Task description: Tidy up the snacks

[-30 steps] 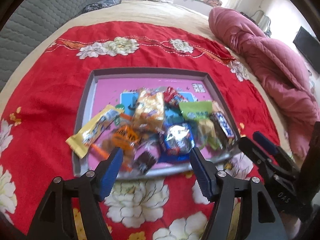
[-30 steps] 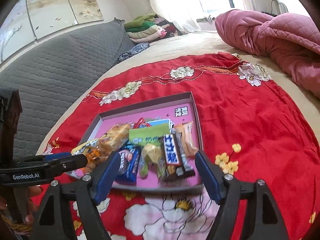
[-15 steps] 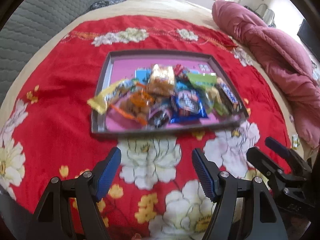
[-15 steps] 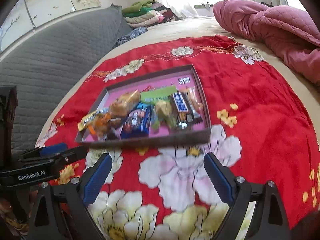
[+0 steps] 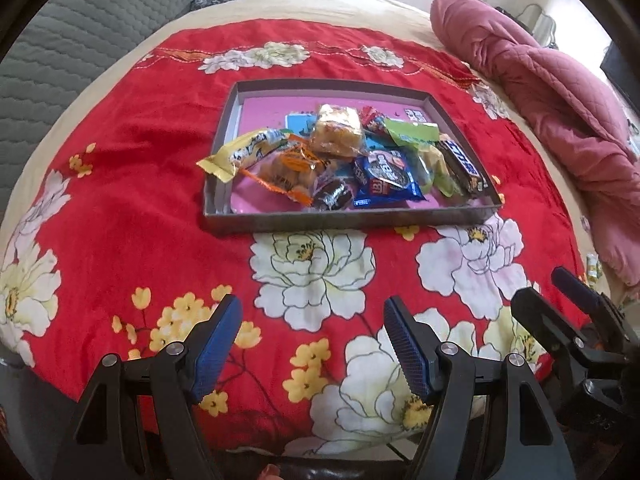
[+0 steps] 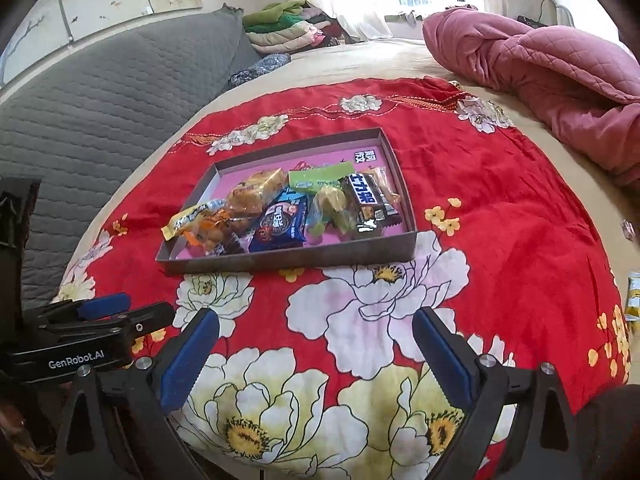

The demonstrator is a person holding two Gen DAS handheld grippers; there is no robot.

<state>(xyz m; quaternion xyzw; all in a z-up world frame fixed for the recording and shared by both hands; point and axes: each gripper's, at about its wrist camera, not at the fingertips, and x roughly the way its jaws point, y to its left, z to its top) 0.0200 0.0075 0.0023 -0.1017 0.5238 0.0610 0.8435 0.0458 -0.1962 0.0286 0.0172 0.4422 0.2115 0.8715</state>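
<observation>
A bed [image 5: 360, 4] with a beige sheet fills both views, and over it lies a red blanket [image 5: 132, 184] printed with large white and yellow flowers; a rumpled pink quilt [image 6: 552, 68] is heaped along the blanket's far right side, and a grey quilted headboard [image 6: 100, 92] runs along the left, with folded clothes [image 6: 288, 28] stacked at its far end near the window. In the middle of the blanket sits a shallow grey tray [image 5: 344, 222] with a pink floor, and the snacks [image 5: 340, 160] are heaped in it toward its near half — a yellow wrapper [image 5: 240, 154] hangs over the tray's left rim, a clear pack of golden pastry [image 5: 338, 130] lies on top near the centre, a blue cookie packet [image 6: 282, 222] sits in front, a green packet [image 6: 320, 178] lies toward the back, and a dark chocolate bar [image 6: 366, 204] lies along the right side. Both tools hover above the near part of the blanket, well short of the tray. The left gripper [image 5: 312, 344] has its blue-padded fingers [image 5: 216, 344] spread fairly wide with nothing between them. The right gripper [image 6: 316, 356] has just been opening its fingers [image 6: 440, 354] — they now stand very wide, also with only blanket showing between them. Each tool shows at the edge of the other's view.
</observation>
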